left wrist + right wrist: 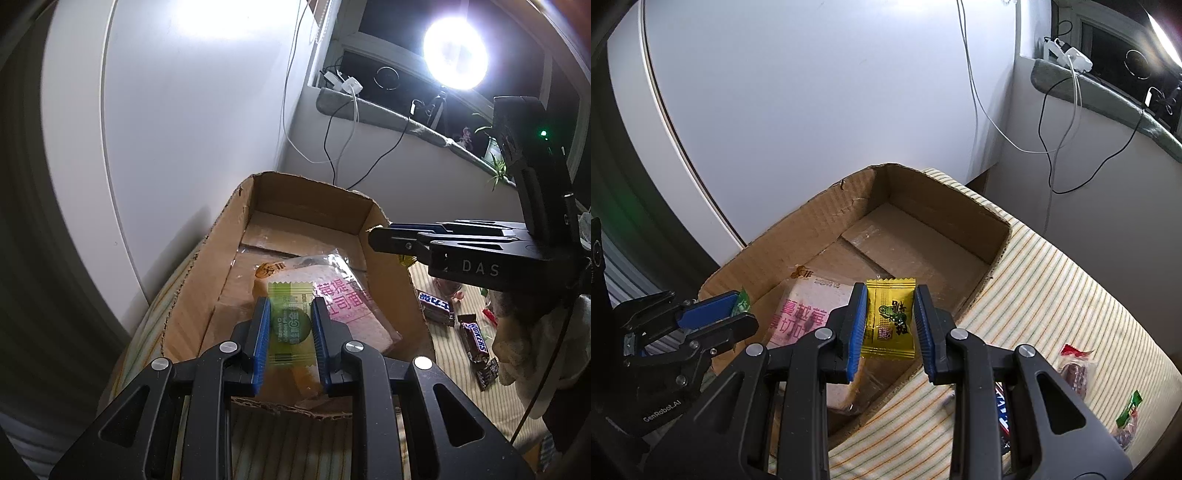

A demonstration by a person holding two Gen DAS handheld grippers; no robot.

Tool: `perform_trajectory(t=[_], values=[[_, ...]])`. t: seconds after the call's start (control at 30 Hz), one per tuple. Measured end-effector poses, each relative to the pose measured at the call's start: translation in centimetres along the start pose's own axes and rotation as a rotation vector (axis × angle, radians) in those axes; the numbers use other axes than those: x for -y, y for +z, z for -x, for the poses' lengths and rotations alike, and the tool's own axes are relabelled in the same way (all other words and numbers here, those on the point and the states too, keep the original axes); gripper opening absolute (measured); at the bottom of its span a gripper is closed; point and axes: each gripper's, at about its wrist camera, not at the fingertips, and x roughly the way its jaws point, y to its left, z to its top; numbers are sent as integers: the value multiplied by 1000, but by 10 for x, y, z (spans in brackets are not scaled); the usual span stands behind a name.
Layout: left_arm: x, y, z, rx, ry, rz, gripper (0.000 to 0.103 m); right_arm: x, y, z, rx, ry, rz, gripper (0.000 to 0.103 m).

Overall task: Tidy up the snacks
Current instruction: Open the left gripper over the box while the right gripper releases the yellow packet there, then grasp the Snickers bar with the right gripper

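An open cardboard box point(207, 266) point(827, 221) stands on a striped cloth. A wrapped slice of bread with pink print point(343, 302) point(809, 314) lies inside it. My left gripper point(290, 332) is shut on a green snack packet point(290, 325) and holds it over the near end of the box; it also shows at the left of the right wrist view point(735, 314). My right gripper point(890, 321) is shut on a yellow snack packet point(890, 321) above the box's right wall; it also shows at the right of the left wrist view point(376, 236).
Snickers bars point(476, 343) and other wrapped snacks point(1075, 369) point(1128, 413) lie on the striped cloth point(1052, 280) right of the box. A white wall panel stands behind the box. Cables point(332, 147) hang from a windowsill with a bright lamp point(456, 55).
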Motion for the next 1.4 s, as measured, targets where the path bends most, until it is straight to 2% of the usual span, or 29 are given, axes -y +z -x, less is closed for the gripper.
perform_trajectory(t=[0.2,0.23,0.3,0.33,0.7,0.97,1.2,1.4], values=[[1,0,-2,-2,3,-2,23,-3,1,0,-5,-2,10,29],[1,0,-2,-2,9,2,29,-4,1,0,-6,-4,11,30],[0,0,-1,3,14,9,41,-4,0,2,1,-11,12,41],[0,0,0,5,14,10,41,-4,0,3,5,-12,11,42],[8,-1,10,18,-5,4,42,0,-6,22,22,-28,5,45],[29,-3,19,32,-36,-26,42,14,-21,49,38,-53,-13,45],[54,-10,18,22,-80,-63,42,43,-55,84,42,-90,-62,45],[80,-16,13,0,-121,-95,42,74,-93,104,5,-142,-115,45]])
